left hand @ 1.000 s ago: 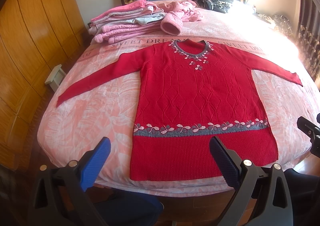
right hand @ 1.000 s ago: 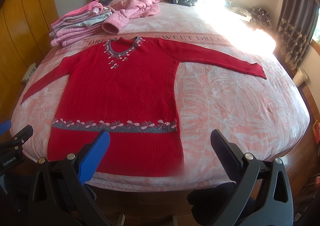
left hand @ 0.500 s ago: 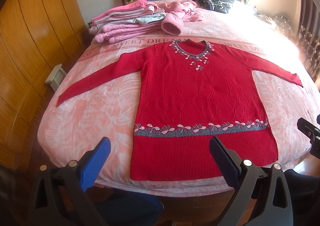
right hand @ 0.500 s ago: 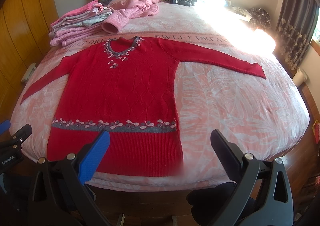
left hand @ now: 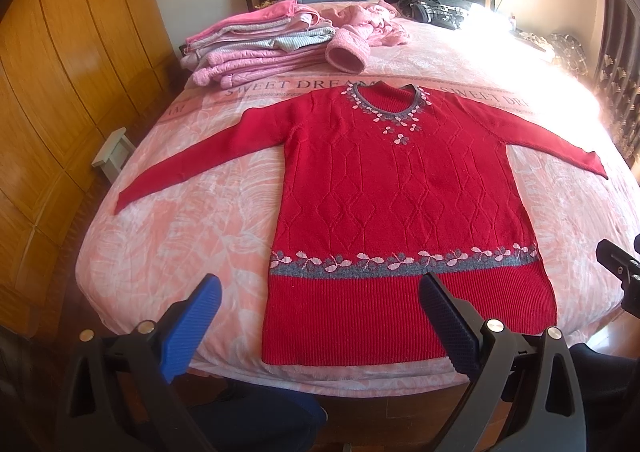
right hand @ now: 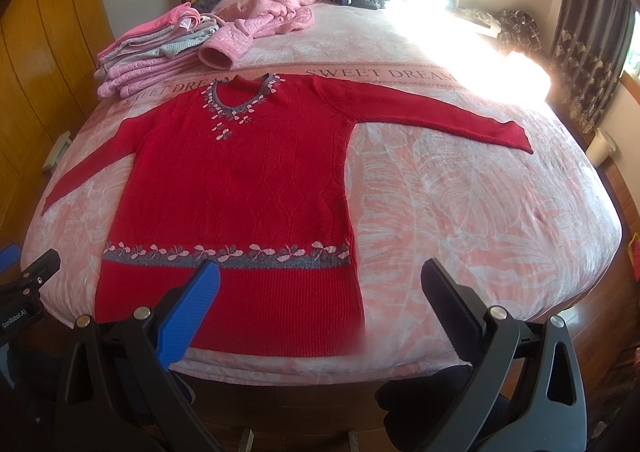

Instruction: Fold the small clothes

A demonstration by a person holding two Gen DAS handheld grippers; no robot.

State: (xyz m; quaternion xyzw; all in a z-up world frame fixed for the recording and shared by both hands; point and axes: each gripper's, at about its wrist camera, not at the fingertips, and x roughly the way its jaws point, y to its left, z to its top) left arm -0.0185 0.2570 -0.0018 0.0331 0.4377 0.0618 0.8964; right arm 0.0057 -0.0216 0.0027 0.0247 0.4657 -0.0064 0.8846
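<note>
A red knitted sweater [left hand: 400, 203] [right hand: 240, 187] lies flat and face up on the pink bed [left hand: 180, 244] [right hand: 480, 211], sleeves spread out to both sides, hem toward me. It has a grey band with pink flowers near the hem and around the neck. My left gripper [left hand: 320, 292] is open and hovers off the bed's near edge, in front of the hem's left half. My right gripper [right hand: 320, 280] is open too, held before the hem's right corner. Neither touches the sweater. The tip of each gripper shows at the side edge of the other's view.
A stack of folded pink and grey clothes [left hand: 256, 47] [right hand: 156, 51] sits at the bed's far left, with a loose pink garment [left hand: 368, 23] [right hand: 272, 15] beside it. Dark clothes and blue pillows lie at the headboard. A wooden wardrobe [left hand: 52, 91] stands left, curtains [right hand: 592, 51] right.
</note>
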